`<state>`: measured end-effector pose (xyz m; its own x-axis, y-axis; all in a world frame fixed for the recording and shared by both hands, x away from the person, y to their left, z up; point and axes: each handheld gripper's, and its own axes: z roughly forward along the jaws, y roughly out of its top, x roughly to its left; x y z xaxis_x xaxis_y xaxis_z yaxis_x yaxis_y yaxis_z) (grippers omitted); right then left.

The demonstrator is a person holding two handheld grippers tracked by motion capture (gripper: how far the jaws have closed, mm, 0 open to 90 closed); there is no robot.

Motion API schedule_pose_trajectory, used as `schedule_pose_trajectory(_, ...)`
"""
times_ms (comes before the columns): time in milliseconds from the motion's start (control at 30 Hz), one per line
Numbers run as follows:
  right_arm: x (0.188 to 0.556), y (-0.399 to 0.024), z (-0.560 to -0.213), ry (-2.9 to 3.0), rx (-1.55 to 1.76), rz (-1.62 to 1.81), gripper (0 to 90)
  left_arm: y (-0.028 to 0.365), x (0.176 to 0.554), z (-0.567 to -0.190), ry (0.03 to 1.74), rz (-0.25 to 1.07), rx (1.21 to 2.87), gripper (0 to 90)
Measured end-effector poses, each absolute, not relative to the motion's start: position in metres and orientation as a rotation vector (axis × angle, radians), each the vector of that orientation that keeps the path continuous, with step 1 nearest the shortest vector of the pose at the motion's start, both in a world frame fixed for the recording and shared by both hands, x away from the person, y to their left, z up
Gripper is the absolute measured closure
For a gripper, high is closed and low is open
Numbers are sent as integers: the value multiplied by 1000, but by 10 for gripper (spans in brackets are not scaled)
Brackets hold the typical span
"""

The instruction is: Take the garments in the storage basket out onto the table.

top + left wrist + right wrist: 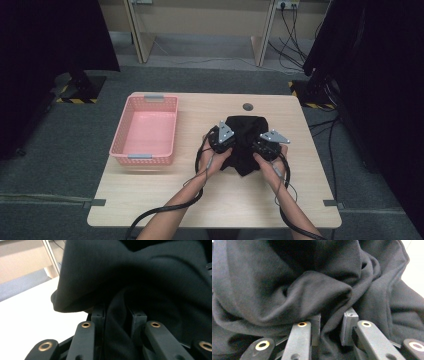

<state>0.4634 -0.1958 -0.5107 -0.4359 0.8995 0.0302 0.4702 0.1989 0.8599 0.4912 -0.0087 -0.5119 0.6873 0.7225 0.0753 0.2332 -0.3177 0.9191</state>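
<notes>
Black garment [244, 142] sits bunched mid-worktop [165, 190], right of the pink basket [145, 131]. Left tool [223, 141] and right tool [266, 145] each pinch a fold. Looks mid-fold; next, probably let go and regrip.

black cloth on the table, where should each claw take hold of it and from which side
The black cloth lies bunched, so grip its raised folds at the two side edges: left claw from the left, right claw from the right. The gripper views show a thick fold standing between each pair of jaws, easy to pinch without scraping the table.
</notes>
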Motion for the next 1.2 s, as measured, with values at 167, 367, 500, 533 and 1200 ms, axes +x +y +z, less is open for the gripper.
schedule_pose_trajectory(167, 466, -194, -513, 2006, 1281, 1141, 733, -7, 494, -516, 776, 579, 1863, 634)
schedule_pose_trajectory(367, 467, -194, -516, 1988, 1314, 1162, 670, -2, 497, -518, 829, 551, 1834, 510)
schedule_pose_trajectory(500, 467, -194, -517, 1970, 1319, 1169, 612, 4, 498, -519, 879, 554, 1816, 365)
schedule_pose_trajectory(533, 466, -194, -518, 1966, 1318, 1167, 600, 5, 498, -520, 889, 556, 1812, 328)
schedule_pose_trajectory(1200, 462, -197, -515, 1915, 1316, 1169, 298, 34, 470, -515, 851, 598, 1860, 61)
